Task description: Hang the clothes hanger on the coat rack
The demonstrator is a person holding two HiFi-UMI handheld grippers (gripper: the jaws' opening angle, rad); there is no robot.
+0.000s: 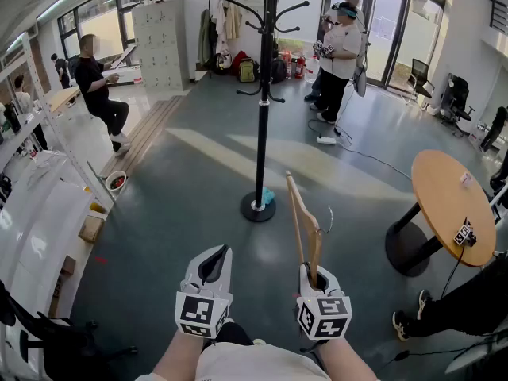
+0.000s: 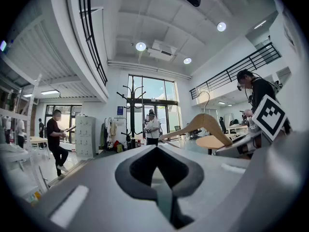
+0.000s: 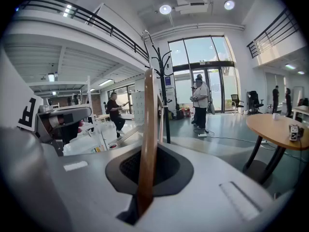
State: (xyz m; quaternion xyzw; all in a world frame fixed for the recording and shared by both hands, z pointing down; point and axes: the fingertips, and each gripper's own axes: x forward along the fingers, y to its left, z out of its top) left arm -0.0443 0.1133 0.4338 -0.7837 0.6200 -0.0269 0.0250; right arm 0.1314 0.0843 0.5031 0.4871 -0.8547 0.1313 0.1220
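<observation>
The wooden clothes hanger [image 1: 304, 222] is held by the right tongs [image 1: 313, 275], which are clamped on the lower end of one of its arms. The rest of the hanger stands up and forward of them, with its wire hook [image 1: 328, 216] off to the side near the top. The left tongs [image 2: 157, 170] are seen pressed together with nothing between them, and are carried just beside the right ones. The black coat rack [image 1: 264, 94] stands on its round base [image 1: 258, 208] well apart from the hanger, straight ahead across the bare floor. None of its upturned pegs has been reached, so the hanging itself is judged not yet begun.

Several risks can be judged from here. The hanger is gripped at its far end only, so a long lever is formed. A quick swing or a knock against a peg could pivot the wood in the tongs, or work it loose. The hook is thin and is not turned toward the rack, so it could be slid past a peg or caught on a peg's knobbed tip instead of being seated. The rack is a single slim pole on a small base, and it could be rocked if the hanger is pushed against it sideways. The round worktop [image 1: 448, 201] at the right is near enough to be brushed by a wide turn.
</observation>
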